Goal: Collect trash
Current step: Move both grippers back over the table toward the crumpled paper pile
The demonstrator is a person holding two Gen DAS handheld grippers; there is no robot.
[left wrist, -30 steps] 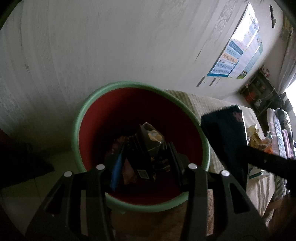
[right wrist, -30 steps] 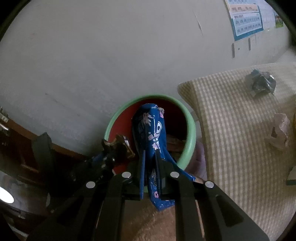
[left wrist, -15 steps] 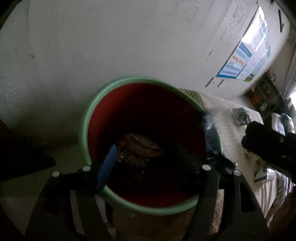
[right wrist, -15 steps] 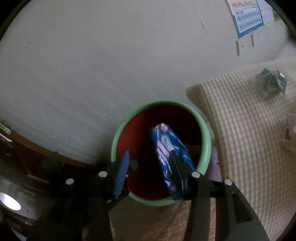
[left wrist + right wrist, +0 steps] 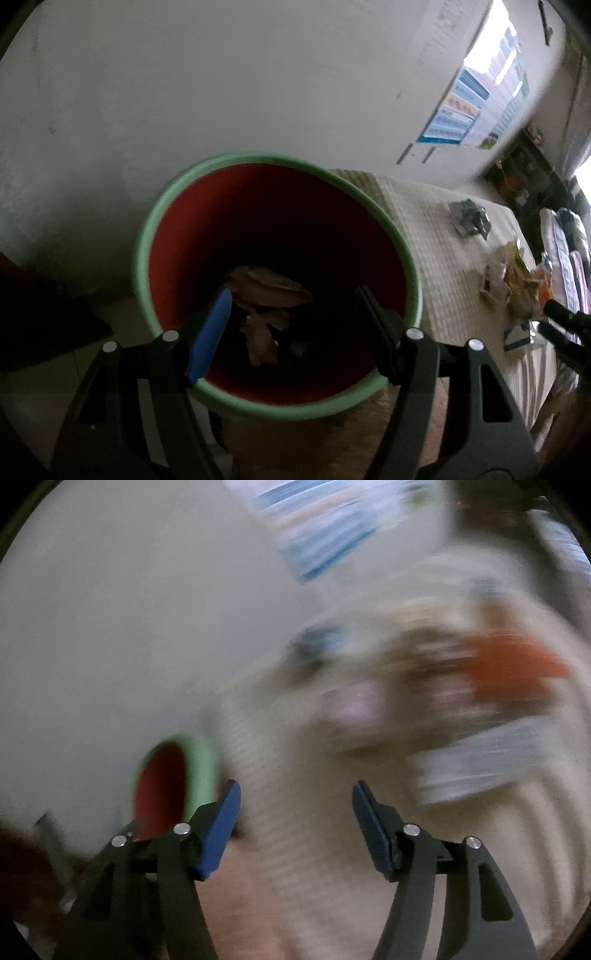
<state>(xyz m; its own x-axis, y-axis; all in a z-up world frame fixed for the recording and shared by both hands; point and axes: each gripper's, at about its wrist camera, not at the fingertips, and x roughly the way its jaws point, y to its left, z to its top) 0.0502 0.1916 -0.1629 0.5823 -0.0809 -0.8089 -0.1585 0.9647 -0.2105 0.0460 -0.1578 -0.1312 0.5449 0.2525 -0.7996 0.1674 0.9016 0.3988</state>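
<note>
The bin (image 5: pixel 142 258) has a green rim and a red inside. It stands against the wall with brown and dark wrappers (image 5: pixel 269 291) lying at its bottom. My left gripper (image 5: pixel 293 295) hovers over the bin's mouth, open, with nothing between its pads. The right wrist view is blurred by motion. My right gripper (image 5: pixel 295 786) is over the checked cloth (image 5: pixel 295 867), right of the bin (image 5: pixel 199 771). Its jaws are opening and nothing is between them. Its dark fingers (image 5: pixel 565 325) show at the right edge of the left wrist view.
On the checked cloth (image 5: pixel 436 258) lie a crumpled silver wrapper (image 5: pixel 469 219) and a heap of crumpled paper and yellowish wrappers (image 5: pixel 506 284). An orange blur (image 5: pixel 513 668) and a pale flat thing (image 5: pixel 480 764) lie ahead of the right gripper. Posters (image 5: pixel 476 103) hang on the wall.
My right gripper let go of a blue flowered packet over the bin, opened and swung right over the cloth. My left gripper opened and dropped its dark wrapper into the bin.
</note>
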